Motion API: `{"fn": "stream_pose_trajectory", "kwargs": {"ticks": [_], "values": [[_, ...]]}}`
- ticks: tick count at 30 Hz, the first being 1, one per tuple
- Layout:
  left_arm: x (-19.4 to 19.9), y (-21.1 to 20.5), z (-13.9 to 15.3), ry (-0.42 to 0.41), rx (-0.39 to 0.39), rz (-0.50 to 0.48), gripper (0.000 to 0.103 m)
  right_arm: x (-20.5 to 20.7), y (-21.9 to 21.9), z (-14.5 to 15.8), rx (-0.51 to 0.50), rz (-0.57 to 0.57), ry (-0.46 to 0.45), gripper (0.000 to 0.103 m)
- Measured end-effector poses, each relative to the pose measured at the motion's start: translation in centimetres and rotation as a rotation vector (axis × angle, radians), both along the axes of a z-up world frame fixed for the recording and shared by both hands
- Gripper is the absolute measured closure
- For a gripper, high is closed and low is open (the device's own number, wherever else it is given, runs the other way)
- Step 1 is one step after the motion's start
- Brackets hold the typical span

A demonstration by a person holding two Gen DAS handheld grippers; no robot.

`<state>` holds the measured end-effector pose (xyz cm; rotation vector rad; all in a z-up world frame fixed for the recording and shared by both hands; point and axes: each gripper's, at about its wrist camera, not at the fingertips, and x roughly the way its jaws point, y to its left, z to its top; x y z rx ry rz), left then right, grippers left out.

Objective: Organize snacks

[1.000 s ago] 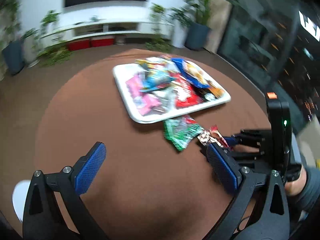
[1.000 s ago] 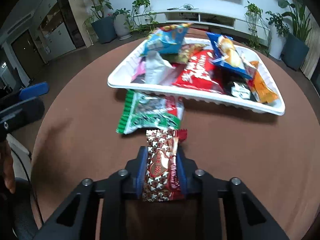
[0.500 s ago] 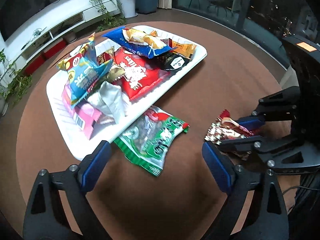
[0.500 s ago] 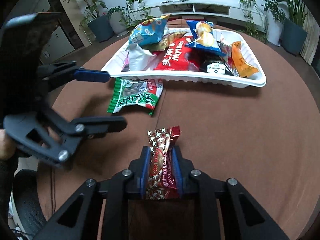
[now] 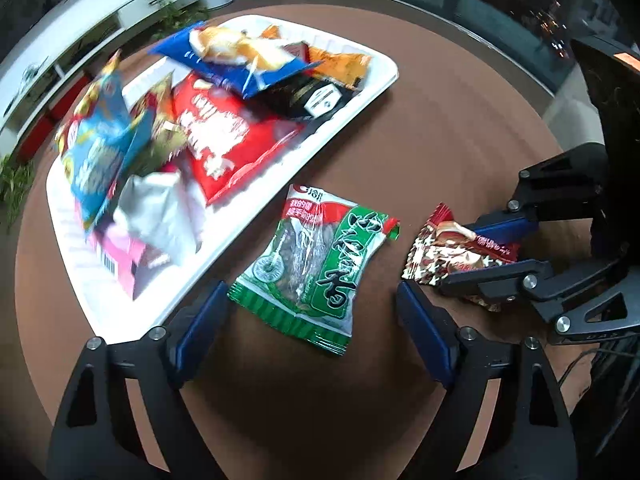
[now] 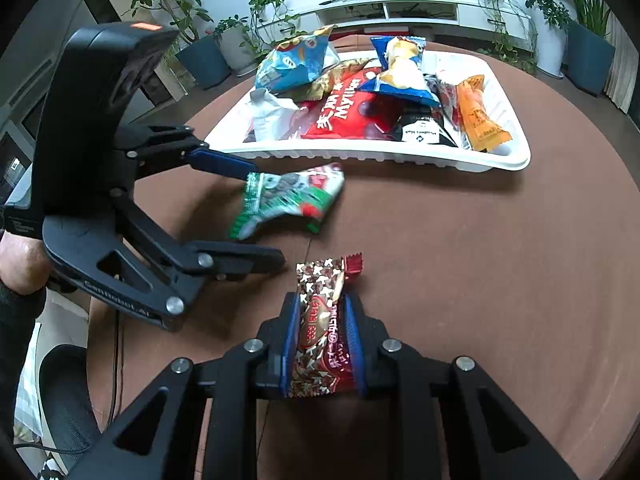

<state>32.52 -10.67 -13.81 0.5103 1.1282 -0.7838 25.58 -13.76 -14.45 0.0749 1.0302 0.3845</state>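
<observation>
On the left of the left wrist view, the white tray is sitting on the round brown table, already heaped with snack bags: a light blue bag at the near end, a red bag in the middle and a dark blue bag on top. A second ago this camera was looking across the table from farther back; now it is looking steeply down, close over the loose snacks.

Moving right, the green packet is lying flat on the table just beside the tray's near edge. The left gripper is now straddling it, one pad on each side, and its jaws are closing from their widest; the pads are not yet pressing on the packet. That suggests the packet is the next thing to be lifted into the tray.

Farther right, the right gripper is staying clamped on the red and gold wrapper, holding it above the table as it did a second ago, well short of the tray. So two snacks are still waiting outside the tray: one held, one about to be gripped.
</observation>
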Motion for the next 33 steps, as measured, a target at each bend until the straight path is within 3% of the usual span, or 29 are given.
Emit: {"fn": "stream_pose_trajectory", "kwargs": {"ticks": [4,9,10,20,24,29,33], "values": [[0.5,-0.5,1.5,-0.009,-0.028,-0.018,0.018,0.1,-0.5,0.1,0.008,-0.001,0.01,0.077],[0.0,-2.4,1.6,-0.04,0.028,-0.105,0.017,0.2,-0.8,0.2,-0.008,-0.022,0.002,0.042],[0.2,-3.0,1.1,-0.028,0.043,-0.107,0.017,0.1,-0.9,0.2,-0.016,-0.028,-0.003,0.04],[2.9,-6.0,-2.6,0.047,0.106,-0.108,0.021,0.3,-1.2,0.1,-0.05,-0.03,-0.006,0.04],[4.0,-5.6,-2.7,0.057,0.075,-0.071,0.035,0.0,-1.0,0.0,-0.053,-0.022,-0.015,0.04],[5.5,-5.3,-2.3,0.07,0.067,-0.036,0.042,-0.1,-1.0,-0.1,-0.048,-0.024,-0.013,0.041],[6.6,-5.3,-2.0,0.056,0.066,-0.005,0.064,0.0,-1.2,0.0,-0.041,-0.03,-0.009,0.047]]}}
